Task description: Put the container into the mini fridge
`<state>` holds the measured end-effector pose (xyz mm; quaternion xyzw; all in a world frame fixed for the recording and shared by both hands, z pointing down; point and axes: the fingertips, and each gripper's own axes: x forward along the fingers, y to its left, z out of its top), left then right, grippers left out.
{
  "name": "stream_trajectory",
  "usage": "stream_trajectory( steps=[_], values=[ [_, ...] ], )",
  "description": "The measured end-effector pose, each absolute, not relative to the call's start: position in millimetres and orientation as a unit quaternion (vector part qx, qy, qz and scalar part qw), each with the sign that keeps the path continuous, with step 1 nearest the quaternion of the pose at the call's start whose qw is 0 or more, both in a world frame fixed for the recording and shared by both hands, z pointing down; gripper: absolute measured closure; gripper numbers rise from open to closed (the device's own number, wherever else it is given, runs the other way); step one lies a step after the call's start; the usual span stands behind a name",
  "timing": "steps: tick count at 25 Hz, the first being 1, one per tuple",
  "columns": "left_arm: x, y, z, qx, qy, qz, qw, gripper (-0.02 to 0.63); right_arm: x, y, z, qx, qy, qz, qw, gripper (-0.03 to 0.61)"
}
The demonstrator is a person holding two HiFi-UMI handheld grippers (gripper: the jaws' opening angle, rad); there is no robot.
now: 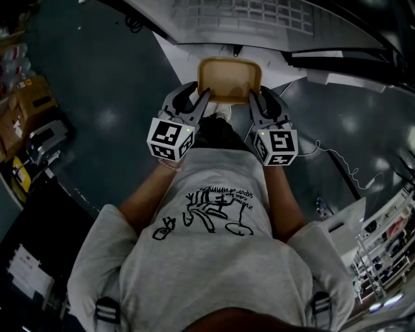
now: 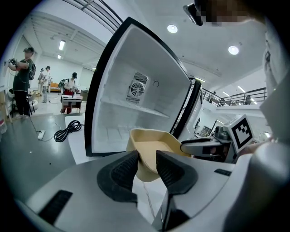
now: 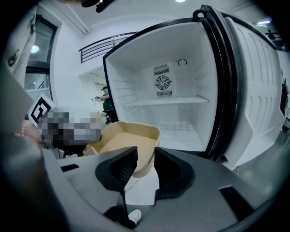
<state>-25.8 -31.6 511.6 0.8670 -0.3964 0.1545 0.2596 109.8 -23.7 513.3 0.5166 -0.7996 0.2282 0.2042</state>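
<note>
A shallow tan container (image 1: 228,76) hangs in the air between my two grippers, in front of the open mini fridge (image 1: 259,16). My left gripper (image 1: 200,97) is shut on the container's left rim, and my right gripper (image 1: 256,98) is shut on its right rim. In the left gripper view the container (image 2: 156,147) sits with its wall between the jaws of the left gripper (image 2: 146,165). In the right gripper view the container (image 3: 127,140) has its near corner between the jaws of the right gripper (image 3: 146,163). The mini fridge (image 3: 167,104) is white inside, with one shelf.
The fridge door (image 3: 253,90) stands swung open at the right. A black cable (image 2: 65,131) lies coiled on the floor left of the fridge. People (image 2: 22,77) stand far off at the left. Boxes (image 1: 32,104) sit on the floor at my left.
</note>
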Motion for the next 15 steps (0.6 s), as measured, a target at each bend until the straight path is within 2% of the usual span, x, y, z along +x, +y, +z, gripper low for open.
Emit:
stream_trajectory(
  steps=[15],
  values=[
    [-21,-27,483,0.872,-0.394,0.146,0.252,0.476,114,-20,486,0.527,-0.798,0.222,0.191,0.451]
  ],
)
